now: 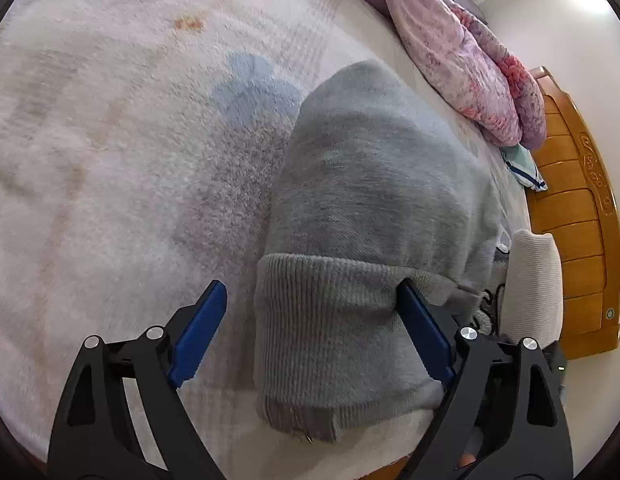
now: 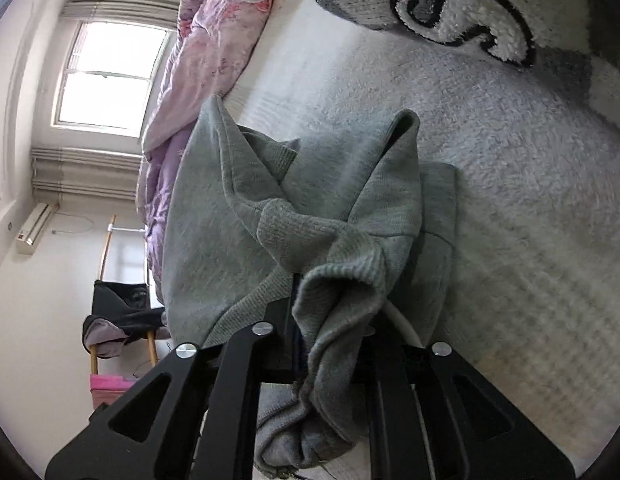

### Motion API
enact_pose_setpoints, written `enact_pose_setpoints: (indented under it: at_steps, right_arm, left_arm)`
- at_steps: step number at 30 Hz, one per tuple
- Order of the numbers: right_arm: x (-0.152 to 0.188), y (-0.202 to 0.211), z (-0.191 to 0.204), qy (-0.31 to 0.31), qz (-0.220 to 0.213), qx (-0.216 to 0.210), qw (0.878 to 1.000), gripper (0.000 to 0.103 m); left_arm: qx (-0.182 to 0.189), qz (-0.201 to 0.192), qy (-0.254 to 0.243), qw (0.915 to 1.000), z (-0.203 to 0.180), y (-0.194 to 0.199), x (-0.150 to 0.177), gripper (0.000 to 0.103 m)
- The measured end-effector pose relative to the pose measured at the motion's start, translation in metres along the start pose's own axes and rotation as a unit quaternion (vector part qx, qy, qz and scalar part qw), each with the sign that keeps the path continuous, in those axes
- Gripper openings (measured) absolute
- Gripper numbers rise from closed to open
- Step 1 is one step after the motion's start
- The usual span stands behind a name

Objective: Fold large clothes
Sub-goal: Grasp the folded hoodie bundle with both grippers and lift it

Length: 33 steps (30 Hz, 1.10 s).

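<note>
A grey sweatshirt (image 1: 374, 184) lies on a pale fleecy blanket (image 1: 109, 140) on a bed. Its ribbed hem (image 1: 330, 320) lies between the blue fingers of my left gripper (image 1: 310, 292), which is open; the right finger touches the hem's edge and the left finger stands apart. In the right wrist view the same sweatshirt (image 2: 213, 216) is bunched, and my right gripper (image 2: 334, 320) is shut on a ribbed grey fold (image 2: 342, 276) that drapes over its fingers and hides the tips. A white cord (image 2: 404, 326) runs out beside it.
A pink floral quilt (image 1: 462, 60) is heaped along the bed's far side, next to a carved wooden headboard (image 1: 578, 216). A white ribbed sleeve (image 1: 530, 280) is at the right. A window (image 2: 105, 76), a chair with dark clothes (image 2: 121, 312) and a black-and-white patterned cloth (image 2: 470, 24) show.
</note>
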State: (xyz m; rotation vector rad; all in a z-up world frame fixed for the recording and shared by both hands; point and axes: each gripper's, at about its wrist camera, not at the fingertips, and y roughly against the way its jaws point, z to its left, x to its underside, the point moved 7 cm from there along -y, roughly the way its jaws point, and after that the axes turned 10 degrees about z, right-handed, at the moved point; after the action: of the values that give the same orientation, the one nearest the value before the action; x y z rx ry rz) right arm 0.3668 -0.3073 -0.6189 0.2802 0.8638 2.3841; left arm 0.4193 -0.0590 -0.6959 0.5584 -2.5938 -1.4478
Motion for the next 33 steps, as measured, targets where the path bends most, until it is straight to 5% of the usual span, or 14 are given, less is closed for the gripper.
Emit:
enact_pose_setpoints:
  at_steps: [3,5,6,8,11,14,22,24,26,28,33]
  right_arm:
    - [-0.003,0.010,-0.002,0.014,0.017,0.017,1.000,0.022]
    - [-0.008,0.021,-0.012,0.025,0.010,0.073,0.997,0.056]
    - [-0.007,0.026,-0.016,0.027,0.008,0.074,0.997,0.059]
    - [-0.009,0.031,-0.033,0.012,0.018,0.064,0.998,0.060]
    - [-0.006,0.020,-0.052,-0.019,0.079,-0.006,0.997,0.060]
    - [0.002,0.003,-0.055,-0.012,0.127,-0.019,0.992,0.063]
    - [-0.009,-0.020,-0.049,-0.010,0.131,-0.033,0.991,0.076]
    - [-0.011,-0.022,-0.043,-0.004,0.137,-0.035,0.990,0.074]
    - [-0.011,-0.024,-0.038,0.000,0.143,-0.056,0.988,0.051]
    - [-0.011,-0.028,-0.035,-0.009,0.147,-0.070,0.987,0.044]
    - [-0.014,-0.015,0.008,0.072,0.136,-0.025,0.988,0.020]
  left_arm:
    - [0.004,0.008,-0.005,0.9999,0.001,-0.005,-0.003,0.087]
    - [-0.003,0.013,-0.011,0.9999,-0.001,-0.008,-0.005,0.086]
    - [-0.001,0.017,-0.010,0.9998,-0.002,-0.010,-0.005,0.086]
    - [0.004,0.022,-0.011,0.9997,-0.002,-0.012,-0.006,0.086]
    - [0.000,0.028,-0.022,0.9994,-0.004,-0.013,-0.006,0.086]
    - [0.003,0.033,-0.019,0.9993,-0.008,-0.018,-0.008,0.086]
    - [0.034,0.038,0.010,0.9987,-0.006,-0.024,-0.006,0.086]
    - [0.043,0.037,0.017,0.9982,-0.006,-0.023,-0.006,0.081]
    - [0.038,0.032,0.005,0.9988,-0.010,-0.020,-0.005,0.072]
    - [0.031,0.029,0.001,0.9991,-0.013,-0.018,-0.003,0.069]
    - [0.016,-0.004,-0.019,0.9997,-0.024,0.003,-0.001,0.054]
